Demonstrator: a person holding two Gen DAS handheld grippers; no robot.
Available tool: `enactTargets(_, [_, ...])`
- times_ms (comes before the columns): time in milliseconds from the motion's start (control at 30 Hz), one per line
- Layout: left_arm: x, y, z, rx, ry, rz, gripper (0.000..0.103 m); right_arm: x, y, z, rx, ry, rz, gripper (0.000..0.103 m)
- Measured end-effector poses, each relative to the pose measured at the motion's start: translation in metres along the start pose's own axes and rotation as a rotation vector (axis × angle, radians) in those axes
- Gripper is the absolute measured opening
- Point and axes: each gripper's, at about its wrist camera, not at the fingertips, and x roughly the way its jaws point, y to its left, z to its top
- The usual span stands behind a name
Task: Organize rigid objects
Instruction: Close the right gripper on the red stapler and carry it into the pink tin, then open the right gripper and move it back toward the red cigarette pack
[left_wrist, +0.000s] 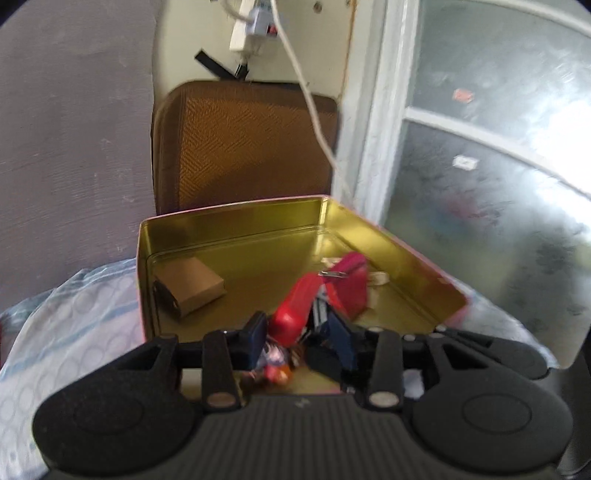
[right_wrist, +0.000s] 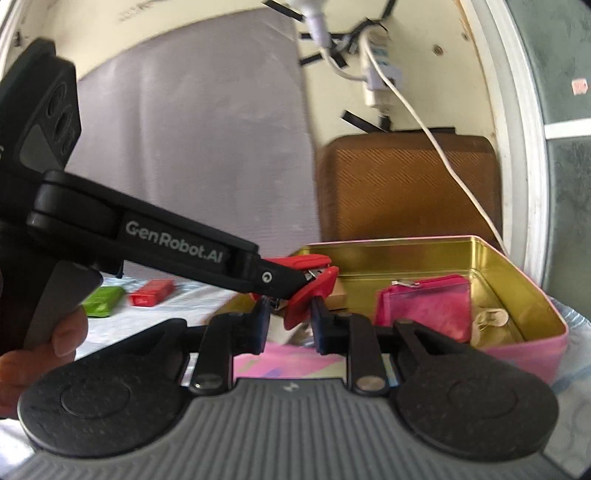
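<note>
Tin (left_wrist: 236, 218) floor lies free behind pouch (left_wrist: 349, 284).

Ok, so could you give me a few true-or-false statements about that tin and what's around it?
1. The tin is gold inside. True.
2. The pink pouch lies outside the tin. False: it is inside.
3. A red stapler sits between the fingers of the right gripper. True.
4. The tin is closed. False: it stands open, with no lid on it.
5. A green item lies outside the tin. True.
</note>
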Motion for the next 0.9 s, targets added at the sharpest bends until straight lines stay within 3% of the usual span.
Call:
enactTargets(33, [0.009, 0.001, 0.001, -0.001, 0.000, 0.032, 0.070, 0.009, -0.005, -0.001, 0.004, 0.005, -0.026, 0.026])
enactTargets(100, [0.026, 0.005, 0.004, -0.030, 0.011, 0.127, 0.092, 0.032, -0.018, -0.003, 0.022, 0.023, -0.085, 0.026])
enactTargets(167, [0.035, 0.010, 0.006, -0.075, 0.034, 0.205, 0.092, 0.045, -0.028, -0.006, 0.062, 0.038, -0.125, 0.028])
enactTargets(333, [0.026, 0.019, -0.005, -0.133, 0.046, 0.271, 0.090, 0.029, -0.036, -0.009, 0.078, -0.020, -0.133, 0.038])
enactTargets(400, [0.013, 0.017, -0.008, -0.124, 0.031, 0.278, 0.091, 0.024, -0.035, -0.011, 0.082, -0.034, -0.125, 0.038])
enactTargets(600, [-0.032, 0.010, -0.021, -0.056, -0.045, 0.395, 0.092, 0.011, -0.029, -0.011, 0.121, -0.084, -0.079, 0.038])
enactTargets(767, [-0.055, 0.020, -0.040, -0.055, -0.053, 0.456, 0.095, -0.005, -0.027, -0.019, 0.242, -0.084, -0.038, 0.038])
enactTargets(900, [-0.071, 0.038, -0.061, -0.074, -0.032, 0.496, 0.095, -0.022, -0.010, -0.025, 0.266, -0.093, -0.025, 0.039])
